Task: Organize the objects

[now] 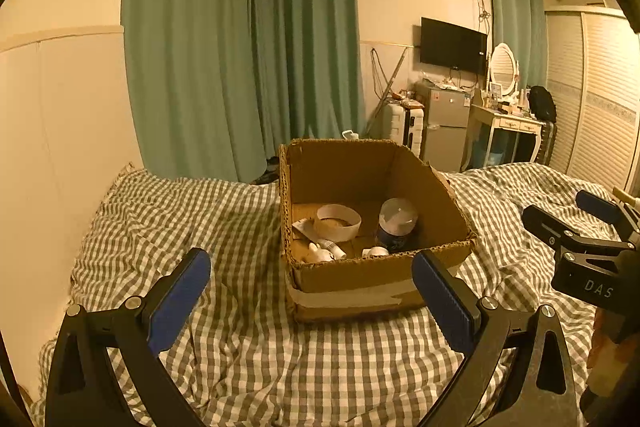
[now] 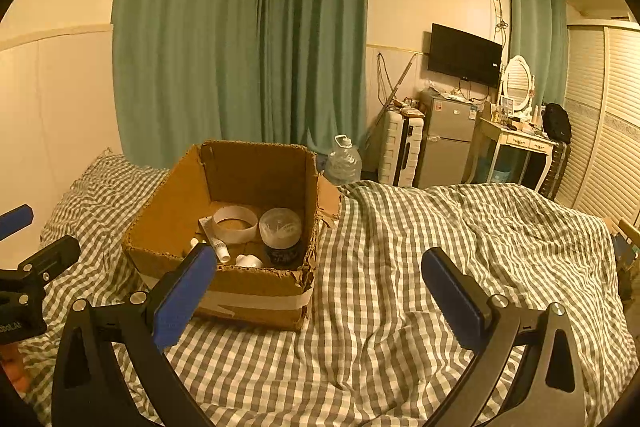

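Small items already sat in the cardboard box (image 1: 360,271); nothing loose showed on the bed.

The box stood on the checked bedspread (image 2: 400,267), holding a tape roll (image 2: 235,223), a dark jar with a clear lid (image 2: 281,235), a tube (image 2: 214,239) and some small white pieces too blurred to name. The left gripper (image 1: 312,303) and right gripper (image 2: 316,301) both hovered above the bedspread with fingers spread wide and empty. The sorting looked mostly done, though anything outside these views could remain.
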